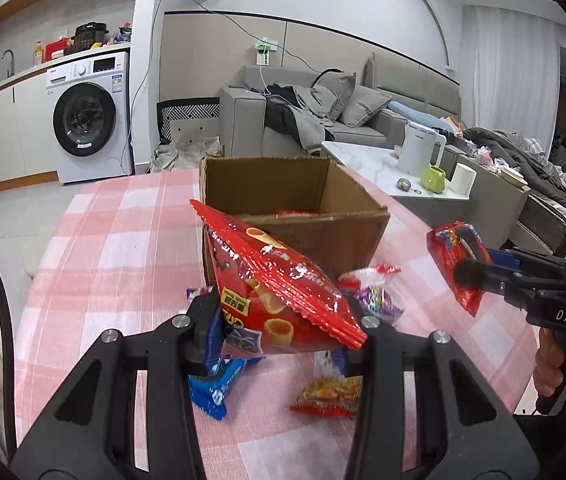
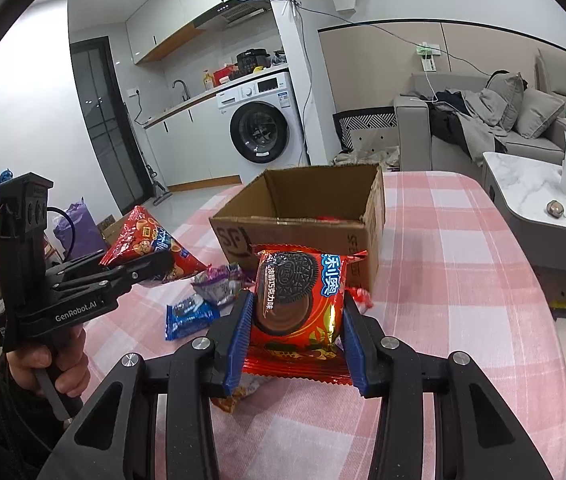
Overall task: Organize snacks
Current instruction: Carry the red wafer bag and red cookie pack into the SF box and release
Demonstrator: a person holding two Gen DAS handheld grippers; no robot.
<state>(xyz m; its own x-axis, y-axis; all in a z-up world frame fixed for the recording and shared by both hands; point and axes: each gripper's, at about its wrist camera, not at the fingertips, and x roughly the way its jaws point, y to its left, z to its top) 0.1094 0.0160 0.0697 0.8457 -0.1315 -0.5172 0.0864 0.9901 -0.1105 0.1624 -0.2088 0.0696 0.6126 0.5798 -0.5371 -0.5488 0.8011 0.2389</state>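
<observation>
Left gripper point(image 1: 283, 320) is clamped on a big red snack bag point(image 1: 279, 280), bag tilted with one corner up toward the upper left of the frame and the crimped edge down at lower right; it hangs above the table, in front of the cardboard box point(image 1: 295, 208). Right gripper point(image 2: 297, 312) is pinching a red cookie pack point(image 2: 301, 300) between its blue pads, pack upright, label facing the camera, lifted off the cloth just in front of the box. In the left wrist view the right gripper shows at the right edge, a hand point(image 1: 559, 364) on its grip. In the right wrist view the left gripper and its bag sit at centre left, a hand point(image 2: 49, 364) below. Box stands open on the pink checked tablecloth point(image 1: 123, 248), centre frame, something red visible low inside. Loose on the cloth below the grippers: blue cookie pack point(image 1: 215, 388), orange-red noodle pack point(image 1: 331, 394), purple-white wrapper point(image 1: 375, 300) near the box's front corner, and a small red-white wrapper point(image 2: 361, 296) just right of the right gripper's pack. Background: washing machine point(image 1: 87, 120) at left, grey sofa point(image 1: 323, 112) behind the box, white kettle point(image 1: 419, 152) and green mug point(image 1: 435, 178) on a side table point(image 1: 363, 160) at right.
</observation>
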